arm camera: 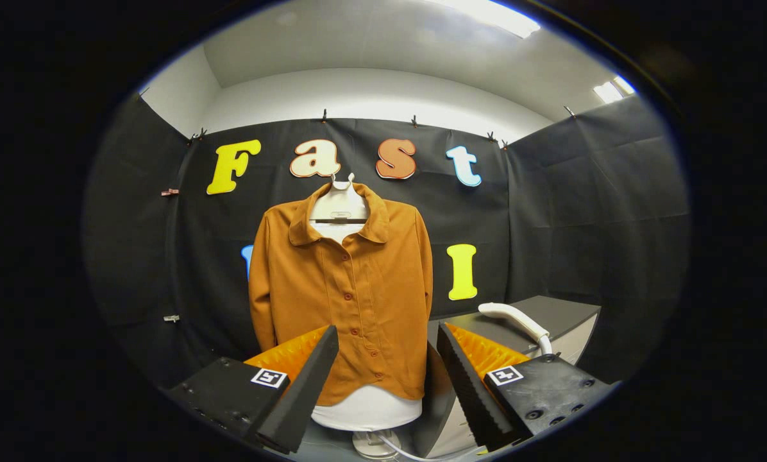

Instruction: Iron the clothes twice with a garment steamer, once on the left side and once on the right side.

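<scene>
- Tongs [387, 366] wide apart, holding nothing; the two black wedge fingers [306, 385] frame the lower shirt front.
- Rust-orange buttoned collared shirt [342, 289] hangs on a white torso form [364, 407], straight ahead beyond the fingers, in front of the black cloth wall.
- White curved-handle garment steamer [515, 317] rests on the dark grey bench [563, 311], beyond the right finger, to the right of the shirt and apart from it.
- A thin white cord [399, 448] runs near the form's round base [374, 443]; can't tell if it belongs to the steamer.
- Step in hand, likely: fetch the steamer; no ironing pass looks started.
- Doing it well: swing the tongs right, keep them wide, line both fingers across the handle's straight stretch, not the bend, then close firmly so the head won't twist.
- Lift clear of the bench before turning to the shirt; mind the cord.
</scene>
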The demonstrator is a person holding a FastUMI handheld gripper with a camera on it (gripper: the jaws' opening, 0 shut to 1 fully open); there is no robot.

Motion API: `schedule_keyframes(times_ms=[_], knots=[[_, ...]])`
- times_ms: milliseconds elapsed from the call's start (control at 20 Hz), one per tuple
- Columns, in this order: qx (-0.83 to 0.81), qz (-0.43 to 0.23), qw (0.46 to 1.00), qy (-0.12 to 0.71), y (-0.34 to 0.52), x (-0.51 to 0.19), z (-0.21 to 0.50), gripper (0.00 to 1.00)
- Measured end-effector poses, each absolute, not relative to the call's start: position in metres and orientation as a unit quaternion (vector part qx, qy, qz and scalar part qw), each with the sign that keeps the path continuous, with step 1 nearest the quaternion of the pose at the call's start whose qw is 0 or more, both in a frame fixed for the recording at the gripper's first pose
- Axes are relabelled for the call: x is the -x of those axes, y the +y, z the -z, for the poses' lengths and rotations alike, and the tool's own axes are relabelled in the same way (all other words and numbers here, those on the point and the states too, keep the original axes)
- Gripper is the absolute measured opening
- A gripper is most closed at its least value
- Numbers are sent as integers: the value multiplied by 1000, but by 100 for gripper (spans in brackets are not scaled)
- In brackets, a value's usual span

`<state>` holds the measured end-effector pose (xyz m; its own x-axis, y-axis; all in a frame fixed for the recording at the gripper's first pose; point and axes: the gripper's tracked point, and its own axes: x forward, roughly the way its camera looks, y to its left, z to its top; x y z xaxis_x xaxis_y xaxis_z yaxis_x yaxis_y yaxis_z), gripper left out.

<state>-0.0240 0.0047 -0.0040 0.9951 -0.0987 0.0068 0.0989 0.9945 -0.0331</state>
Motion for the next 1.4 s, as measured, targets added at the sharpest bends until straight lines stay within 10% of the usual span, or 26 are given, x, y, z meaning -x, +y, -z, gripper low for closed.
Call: schedule_keyframes(times_ms=[1400], knots=[[17,80,994,72,-236,-121,28,97]])
